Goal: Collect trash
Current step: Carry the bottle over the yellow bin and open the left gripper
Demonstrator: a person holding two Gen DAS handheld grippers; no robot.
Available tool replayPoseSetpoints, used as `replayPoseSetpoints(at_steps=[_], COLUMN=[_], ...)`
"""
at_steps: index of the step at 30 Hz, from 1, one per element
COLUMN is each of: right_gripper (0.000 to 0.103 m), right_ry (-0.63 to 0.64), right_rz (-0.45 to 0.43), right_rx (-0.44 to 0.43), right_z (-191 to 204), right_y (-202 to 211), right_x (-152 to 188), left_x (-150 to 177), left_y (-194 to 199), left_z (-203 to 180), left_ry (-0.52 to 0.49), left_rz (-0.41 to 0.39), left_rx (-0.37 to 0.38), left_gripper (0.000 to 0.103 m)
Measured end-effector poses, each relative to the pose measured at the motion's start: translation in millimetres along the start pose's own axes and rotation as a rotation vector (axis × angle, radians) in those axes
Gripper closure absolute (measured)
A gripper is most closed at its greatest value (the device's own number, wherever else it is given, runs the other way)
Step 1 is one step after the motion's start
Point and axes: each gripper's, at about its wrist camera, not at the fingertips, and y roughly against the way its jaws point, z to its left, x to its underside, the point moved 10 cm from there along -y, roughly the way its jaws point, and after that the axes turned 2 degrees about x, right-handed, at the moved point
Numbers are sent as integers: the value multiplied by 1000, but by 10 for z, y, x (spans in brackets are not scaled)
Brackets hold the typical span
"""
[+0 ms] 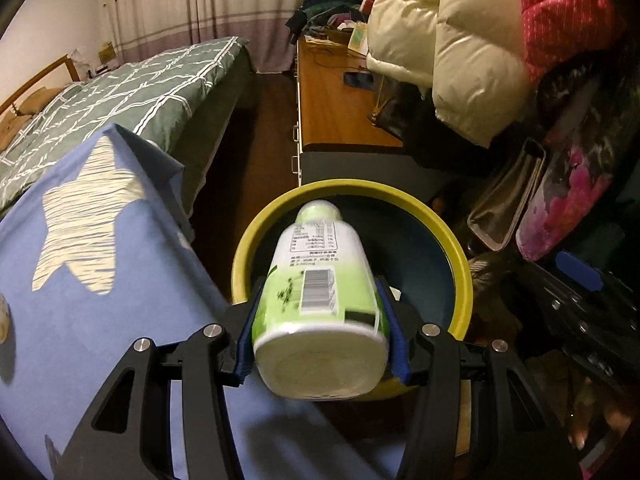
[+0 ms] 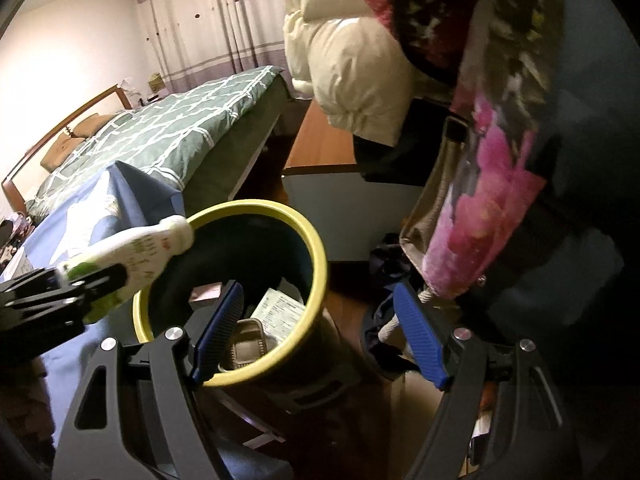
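So left gripper [image 1: 320, 344] clamps bottle [image 1: 320, 300] mid-frame, cap over bin [image 1: 460, 264] rim. Right gripper [image 2: 320, 336] wide apart, holding nothing, lower centre, left pad [image 2: 220, 332] over bin.

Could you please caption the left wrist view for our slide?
Left gripper holds a green-and-white bottle cap-first over the yellow-rimmed bin.

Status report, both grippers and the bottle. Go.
Left gripper shut on green-and-white bottle, cap over yellow-rimmed bin. Right gripper open, empty, beside bin. Nothing blocking the bin mouth.
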Motion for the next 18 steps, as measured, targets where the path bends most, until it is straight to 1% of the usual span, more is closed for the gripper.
replayPoseSetpoints(at_steps=[2,4,5,11,13,17,18], right_gripper=[30,30,30,30,30,30,30], right_ry=[-1,2,3,17,23,52,63], right_rz=[3,4,4,4,4,6,6], right_rx=[5,7,8,-3,-13,-36,-42], right_z=[-7,2,-10,105,162,347,411], right_y=[-3,2,-1,7,22,55,67], right_x=[3,8,6,13,17,33,35], left_x=[-10,-31,-50,-22,37,211,272], left_y=[-17,39,107,587,787,1146,1234], left_z=[-2,22,51,377,553,969,1097], left_ry=[1,5,5,27,44,90,105], left_rz=[-7,-26,-47,-122,-153,-200,-209], left_rx=[-10,-15,-26,-72,-105,-178,-199], left_gripper=[50,35,34,31,26,25,23])
